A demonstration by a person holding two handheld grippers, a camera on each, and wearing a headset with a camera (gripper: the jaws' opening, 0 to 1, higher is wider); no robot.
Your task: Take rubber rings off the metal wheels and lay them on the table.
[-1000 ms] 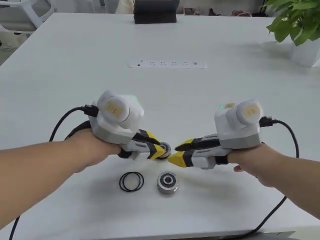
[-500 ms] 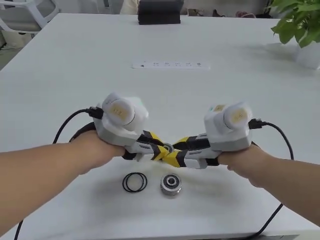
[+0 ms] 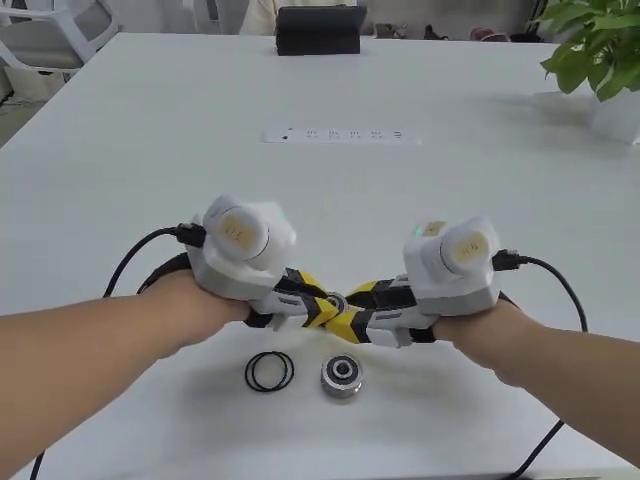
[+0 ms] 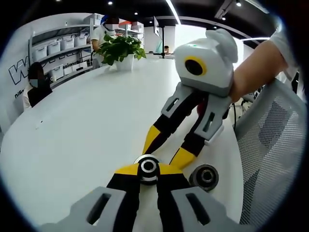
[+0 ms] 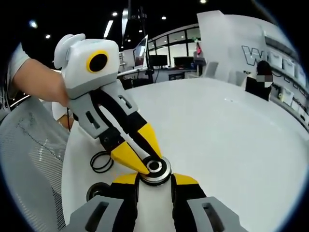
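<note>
Left gripper (image 4: 145, 173) clamped on metal wheel (image 4: 148, 166).
Right gripper (image 4: 163, 153) tips at it; second wheel (image 4: 204, 177) on table (image 4: 87, 135).

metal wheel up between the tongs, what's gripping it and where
Both: the left gripper and right gripper each pinch the metal wheel across its rim, from opposite sides.
</note>
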